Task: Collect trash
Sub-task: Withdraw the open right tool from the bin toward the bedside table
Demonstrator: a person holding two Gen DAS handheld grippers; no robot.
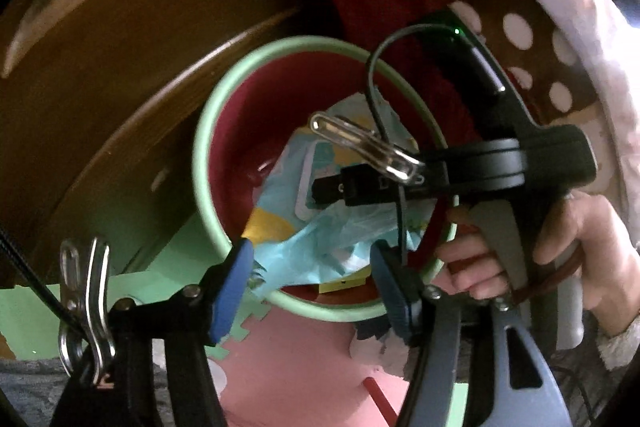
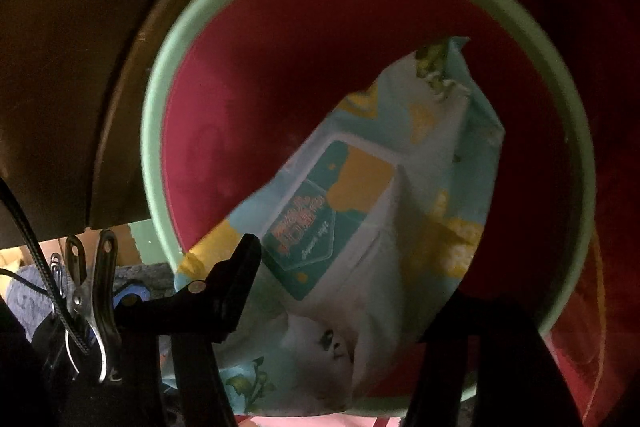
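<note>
Clearly the wipes packet (image 2: 384,211) is light, crinkly and soft; it lies slanted inside the bin (image 2: 160,131), one end over the rim. I'd pinch its flat edge. My left hand-held gripper (image 1: 312,283) and right hand-held gripper (image 2: 344,291) both stand wide, holding nothing.

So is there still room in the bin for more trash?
Yes. The bin is bare along its red wall, left and behind the blue packet. The near right side is crowded: the packet leans there, with both hand-held grippers above it.
</note>
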